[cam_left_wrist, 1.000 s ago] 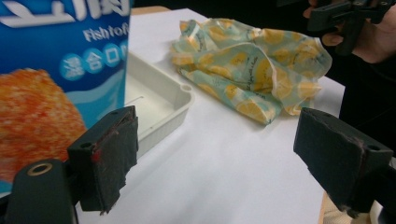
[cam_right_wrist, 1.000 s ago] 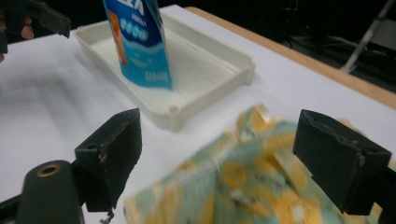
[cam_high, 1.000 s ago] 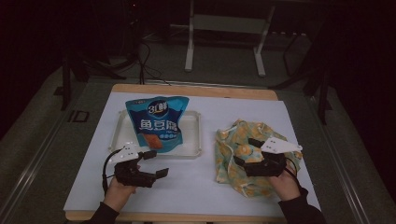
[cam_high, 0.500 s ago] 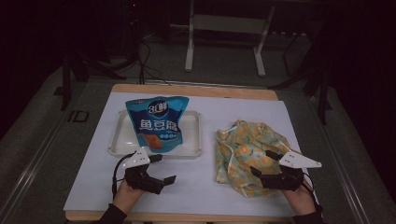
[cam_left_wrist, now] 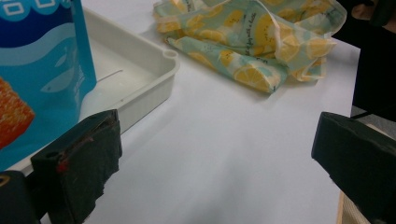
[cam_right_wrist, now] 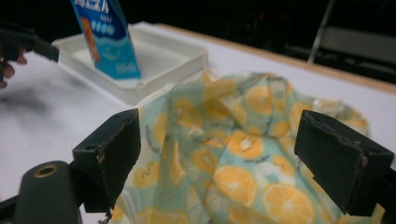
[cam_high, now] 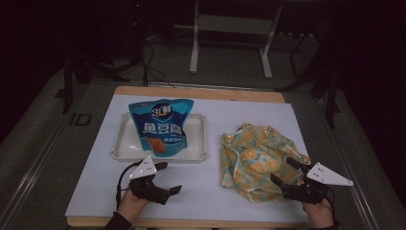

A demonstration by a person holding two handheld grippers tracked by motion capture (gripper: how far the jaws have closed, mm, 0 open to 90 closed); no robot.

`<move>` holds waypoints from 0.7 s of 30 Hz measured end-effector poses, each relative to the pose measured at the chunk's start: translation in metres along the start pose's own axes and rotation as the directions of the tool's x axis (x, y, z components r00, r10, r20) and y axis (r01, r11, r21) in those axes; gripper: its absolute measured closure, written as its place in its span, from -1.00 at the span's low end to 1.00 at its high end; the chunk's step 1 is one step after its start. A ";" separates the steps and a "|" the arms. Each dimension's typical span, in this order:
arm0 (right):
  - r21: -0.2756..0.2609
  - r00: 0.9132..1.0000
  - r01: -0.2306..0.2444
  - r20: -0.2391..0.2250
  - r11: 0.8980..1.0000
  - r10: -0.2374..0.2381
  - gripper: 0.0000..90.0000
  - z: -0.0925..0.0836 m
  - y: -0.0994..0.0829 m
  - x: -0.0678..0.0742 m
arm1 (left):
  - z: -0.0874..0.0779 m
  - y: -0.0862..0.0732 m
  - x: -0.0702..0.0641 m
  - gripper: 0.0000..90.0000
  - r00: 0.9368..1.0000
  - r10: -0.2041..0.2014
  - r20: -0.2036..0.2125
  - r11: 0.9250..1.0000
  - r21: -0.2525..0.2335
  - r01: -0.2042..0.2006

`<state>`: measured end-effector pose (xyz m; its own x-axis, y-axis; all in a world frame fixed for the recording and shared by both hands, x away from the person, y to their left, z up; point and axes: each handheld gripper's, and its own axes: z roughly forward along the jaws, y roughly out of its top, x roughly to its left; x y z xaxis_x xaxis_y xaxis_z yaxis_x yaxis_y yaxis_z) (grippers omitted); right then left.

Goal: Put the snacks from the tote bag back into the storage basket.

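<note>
Two hand-held grippers sit at the near edge of the white-covered surface (cam_high: 210, 191), each with its fingers spread apart and grasping nothing. From the centre of the high view, the left gripper (cam_high: 165, 178) lies toward 8 o'clock, held by the person's left hand (cam_high: 130, 205), its fingers hovering over bare white covering just short of the tray. The right gripper (cam_high: 288, 171) lies toward 4 o'clock, held by the right hand (cam_high: 318, 213), with its fingers released over the near right part of the lemon-print cloth (cam_high: 256, 155); whether they touch the fabric I cannot tell. In the right gripper view both black fingers (cam_right_wrist: 109, 151) frame the crumpled cloth (cam_right_wrist: 233, 158), which is pale green with orange-yellow citrus slices. Farther off, in the high view, the cloth lies bunched toward 3 o'clock, apart from the white plastic tray (cam_high: 198, 143) that sits toward 9 o'clock. In the left gripper view the tray's rounded corner (cam_left_wrist: 159, 70) lies at 11 o'clock beyond the left finger (cam_left_wrist: 79, 163), with the cloth (cam_left_wrist: 252, 42) at 12 o'clock across a strip of bare surface. A blue snack bag (cam_high: 160, 125) with white lettering and an orange picture rests in the tray, its top edge reaching past the tray's far rim. Beyond that, the wooden far edge of the surface shows, then a dark floor with a metal stand (cam_high: 230, 38) at 12 o'clock.
</note>
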<state>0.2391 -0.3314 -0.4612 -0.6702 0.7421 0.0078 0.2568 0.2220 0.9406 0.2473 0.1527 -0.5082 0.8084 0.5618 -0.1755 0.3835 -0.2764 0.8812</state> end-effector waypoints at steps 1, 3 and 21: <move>-0.008 1.000 0.001 0.003 1.000 -0.001 -0.68 -0.001 0.000 -0.001 | -0.001 -0.001 0.000 -0.94 1.000 -0.003 -0.004 1.000 -0.004 0.003; -0.021 1.000 -0.004 0.016 1.000 0.004 -0.68 -0.001 -0.001 -0.003 | -0.002 -0.003 0.002 -0.94 1.000 -0.007 -0.005 1.000 -0.004 0.007; -0.076 0.997 0.027 0.068 0.997 -0.022 -0.68 0.000 -0.008 -0.008 | -0.005 -0.007 0.006 -0.94 1.000 -0.014 -0.024 1.000 -0.014 0.014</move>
<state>0.2425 -0.3395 -0.4687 -0.6270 0.7782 -0.0356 0.1853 0.1933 0.9635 0.2471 0.1621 -0.5130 0.7920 0.5842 -0.1775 0.3882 -0.2573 0.8849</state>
